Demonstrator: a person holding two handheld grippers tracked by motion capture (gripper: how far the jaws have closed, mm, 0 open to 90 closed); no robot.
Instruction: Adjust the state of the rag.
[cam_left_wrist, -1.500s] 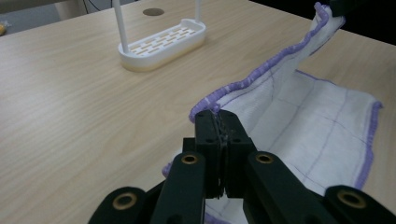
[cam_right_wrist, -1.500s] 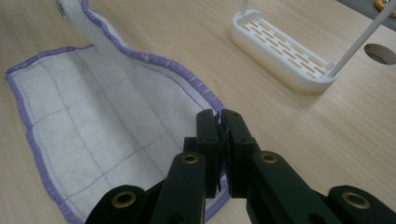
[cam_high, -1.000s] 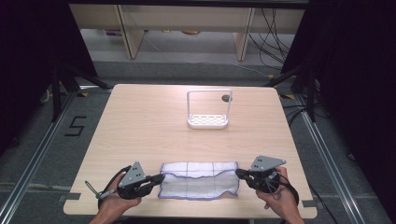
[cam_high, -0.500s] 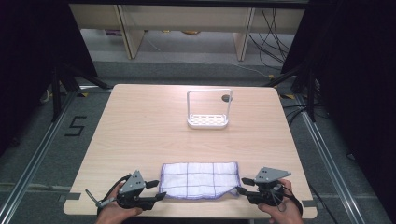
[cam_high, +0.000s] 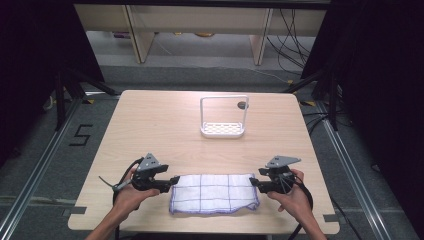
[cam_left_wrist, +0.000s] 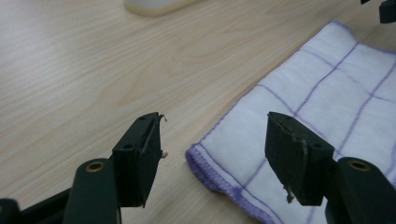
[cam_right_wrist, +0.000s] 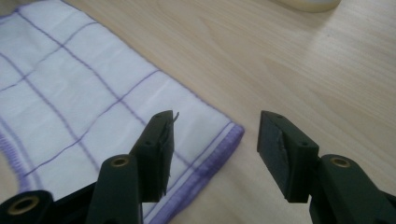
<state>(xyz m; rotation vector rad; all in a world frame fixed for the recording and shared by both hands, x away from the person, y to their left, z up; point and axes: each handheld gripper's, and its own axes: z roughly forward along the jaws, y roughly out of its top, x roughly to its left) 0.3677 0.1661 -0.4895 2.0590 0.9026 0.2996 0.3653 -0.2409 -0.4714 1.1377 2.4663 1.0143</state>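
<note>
White cloth (cam_high: 214, 193) with purple grid lines being left flat on table (cam_high: 150, 125), lower centre of high view, folded into rectangle. Left gripper (cam_high: 173, 181) being held at cloth's left edge, right gripper (cam_high: 251, 183) at its right edge. Both pairs of jaws just having been opened, now standing wide; nothing being pinched, cloth corner lying under each gap. White rack (cam_high: 223, 118) being left upper centre, well apart.
</note>
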